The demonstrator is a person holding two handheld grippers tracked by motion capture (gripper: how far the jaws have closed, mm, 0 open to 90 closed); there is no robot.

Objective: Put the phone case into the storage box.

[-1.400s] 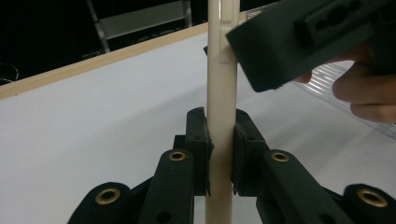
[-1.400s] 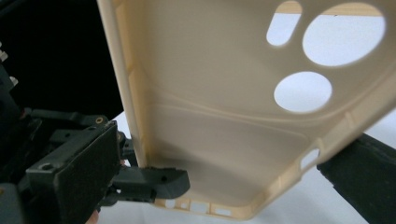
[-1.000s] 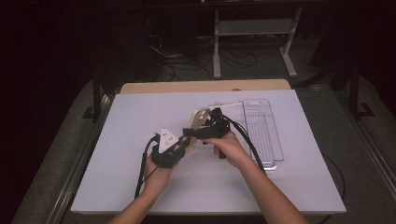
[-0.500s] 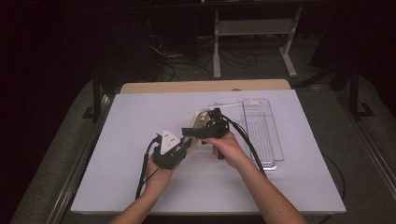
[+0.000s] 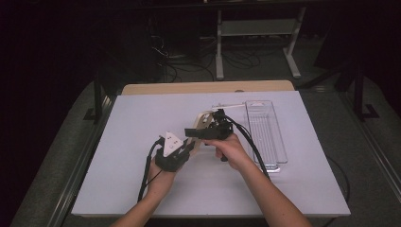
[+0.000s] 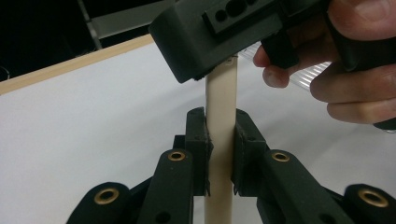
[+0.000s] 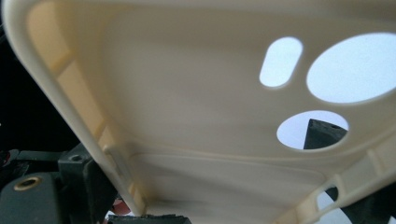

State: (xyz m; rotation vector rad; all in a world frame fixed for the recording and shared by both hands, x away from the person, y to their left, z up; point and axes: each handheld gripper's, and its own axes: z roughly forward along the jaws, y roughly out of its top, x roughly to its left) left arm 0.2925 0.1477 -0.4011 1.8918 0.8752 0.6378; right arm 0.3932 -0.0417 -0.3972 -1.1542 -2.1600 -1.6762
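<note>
A cream phone case (image 5: 204, 122) is held up over the white table between both grippers. My left gripper (image 5: 188, 145) is shut on the case's thin edge (image 6: 220, 102), one pad on each face, seen close in the left gripper view (image 6: 220, 140). My right gripper (image 5: 208, 130) comes at it from the right and above. One of its black jaws sits on the case's upper end. The right gripper view looks into the case's hollow inside (image 7: 196, 116) with its camera cut-outs. That gripper (image 7: 219, 205) has its jaws wide apart, one against each side wall.
A clear plastic tray (image 5: 265, 132) lies on the white table (image 5: 118, 156) just right of the hands, also behind the fingers (image 6: 317, 74). A wooden board edge (image 5: 208, 87) runs along the table's far side. Cables trail from both grippers toward the person.
</note>
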